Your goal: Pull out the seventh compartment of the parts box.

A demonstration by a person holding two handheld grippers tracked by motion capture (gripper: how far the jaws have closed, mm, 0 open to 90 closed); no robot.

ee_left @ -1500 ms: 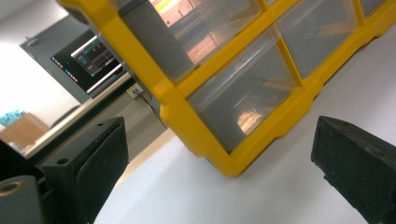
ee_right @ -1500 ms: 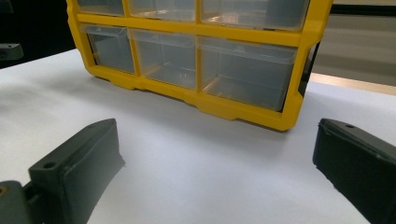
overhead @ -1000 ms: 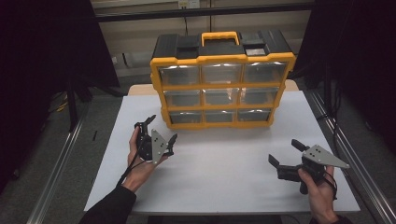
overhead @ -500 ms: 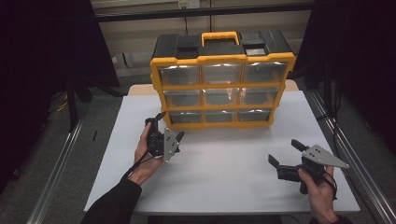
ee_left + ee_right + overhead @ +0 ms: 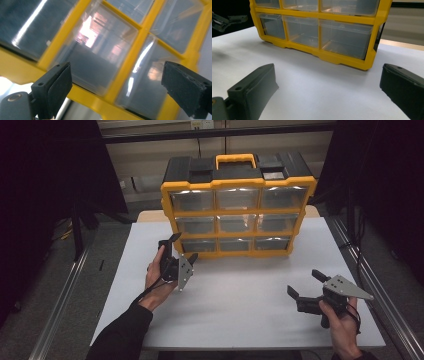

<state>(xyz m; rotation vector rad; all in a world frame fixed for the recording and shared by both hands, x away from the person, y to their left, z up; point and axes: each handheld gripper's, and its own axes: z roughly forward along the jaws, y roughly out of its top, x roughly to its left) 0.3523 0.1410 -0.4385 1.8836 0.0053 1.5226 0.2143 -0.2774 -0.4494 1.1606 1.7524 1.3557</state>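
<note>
My left gripper (image 5: 181, 249) is up close to the bottom-left drawer (image 5: 199, 245) of the yellow organiser (image 5: 239, 210), its jaws wide apart and just easing inward, with nothing between them yet. In the left gripper view the clear drawer front (image 5: 96, 62) sits straight ahead of my jaws, framed by the yellow bars, and I am not touching it as far as I can tell. So I judge the work barely begun: every drawer looks pushed home, none pulled out, and the reach to the drawer is nearly done while the grip and the pull are left. My right gripper (image 5: 306, 286) rests low over the white worktop (image 5: 240, 310), well off to the right of the left gripper and short of the organiser, jaws spread and empty. Nothing lies between my left gripper and the drawer; the worktop before the organiser is bare.
</note>
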